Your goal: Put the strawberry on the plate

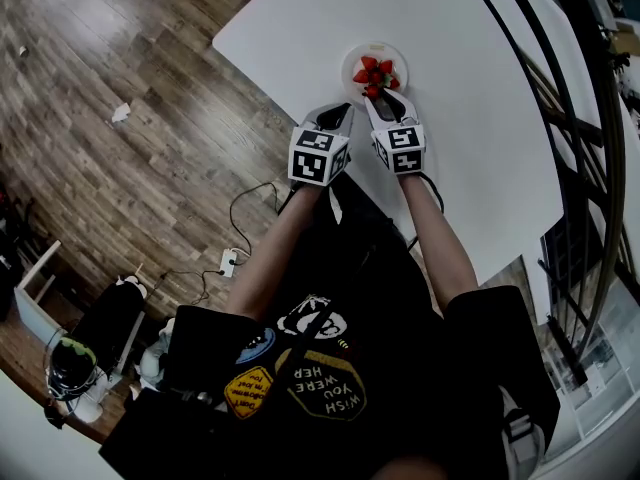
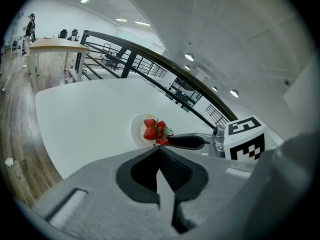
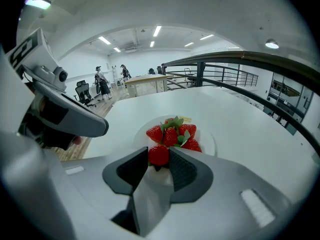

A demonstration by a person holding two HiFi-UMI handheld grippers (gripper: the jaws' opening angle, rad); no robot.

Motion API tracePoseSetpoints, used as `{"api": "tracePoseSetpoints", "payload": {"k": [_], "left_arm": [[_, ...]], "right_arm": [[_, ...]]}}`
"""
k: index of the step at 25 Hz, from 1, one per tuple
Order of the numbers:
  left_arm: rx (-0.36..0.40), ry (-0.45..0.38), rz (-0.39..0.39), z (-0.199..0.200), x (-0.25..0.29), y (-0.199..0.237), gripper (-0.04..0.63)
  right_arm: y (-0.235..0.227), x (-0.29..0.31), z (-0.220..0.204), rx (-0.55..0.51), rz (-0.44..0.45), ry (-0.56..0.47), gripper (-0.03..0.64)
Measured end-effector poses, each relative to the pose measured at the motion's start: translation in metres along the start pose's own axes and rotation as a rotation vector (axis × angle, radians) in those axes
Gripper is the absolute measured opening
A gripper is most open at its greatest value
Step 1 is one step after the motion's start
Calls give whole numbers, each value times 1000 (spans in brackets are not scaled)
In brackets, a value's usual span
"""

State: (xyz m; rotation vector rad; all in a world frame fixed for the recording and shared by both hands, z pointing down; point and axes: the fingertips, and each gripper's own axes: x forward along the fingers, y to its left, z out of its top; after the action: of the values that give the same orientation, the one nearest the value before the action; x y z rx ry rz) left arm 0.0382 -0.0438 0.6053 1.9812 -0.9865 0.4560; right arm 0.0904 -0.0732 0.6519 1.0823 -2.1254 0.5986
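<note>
Right claw [image 3: 159, 153] is closed part way on one strawberry [image 3: 159, 157]. The red fruit is pinched between the two dark pads near their tips, and both pads are touched by it. The strawberry is held low at the near edge of the white plate [image 3: 207, 134]. Whether it rests on the plate yet cannot be told. A small pile of other strawberries [image 3: 173, 134] is already lying on the plate, just behind the held one. The plate is set on the white counter [image 1: 470, 118].

Left claw [image 2: 160, 150] is closed, with nothing between its pads. It is held just beside the right claw, near the plate, and nothing is touched by it.

The step in hand looks like the setting down. It would be done well if the strawberry is brought down softly onto a bare bit of plate, not onto the rim, so that it cannot roll off. The pile should not be bumped. The pads should be parted slowly, and only once the fruit is resting. The fruit is soft, so it should not be squeezed any harder.
</note>
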Motion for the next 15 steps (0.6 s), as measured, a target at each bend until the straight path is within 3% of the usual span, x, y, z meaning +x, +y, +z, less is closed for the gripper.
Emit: {"api": "tracePoseSetpoints", "payload": {"k": [15], "left_arm": [[-7, 0, 15, -5, 1, -1, -2]], "right_arm": [[-6, 8, 1, 13, 3, -28, 133]]}}
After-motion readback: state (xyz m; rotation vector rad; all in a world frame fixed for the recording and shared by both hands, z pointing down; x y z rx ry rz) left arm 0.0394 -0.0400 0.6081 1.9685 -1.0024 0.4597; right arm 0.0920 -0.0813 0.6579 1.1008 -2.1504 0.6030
